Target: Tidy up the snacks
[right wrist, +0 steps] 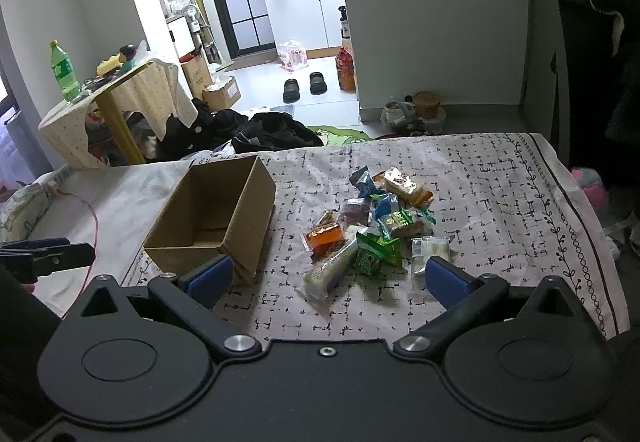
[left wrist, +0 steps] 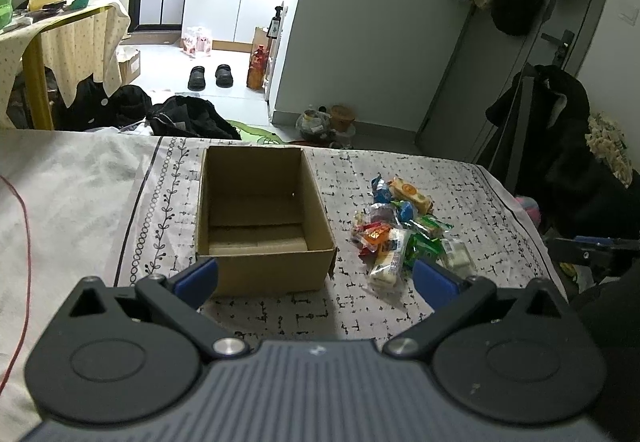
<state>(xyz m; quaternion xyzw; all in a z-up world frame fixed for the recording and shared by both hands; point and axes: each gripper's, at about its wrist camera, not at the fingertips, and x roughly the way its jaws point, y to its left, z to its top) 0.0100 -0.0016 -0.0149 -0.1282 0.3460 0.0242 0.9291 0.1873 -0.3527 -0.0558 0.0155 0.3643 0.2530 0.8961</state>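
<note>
Patterned cloth (right wrist: 480, 177) covers the surface where a heap of wrapped snacks (right wrist: 372, 226) lies, an open cardboard box (right wrist: 216, 217) just beside it at nine o'clock. Left gripper (left wrist: 316, 278) and right gripper (right wrist: 328, 278) hover spread wide, holding nothing.

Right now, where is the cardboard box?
In both views the cardboard box sits open on the patterned cloth, just left of the snack pile.
</note>
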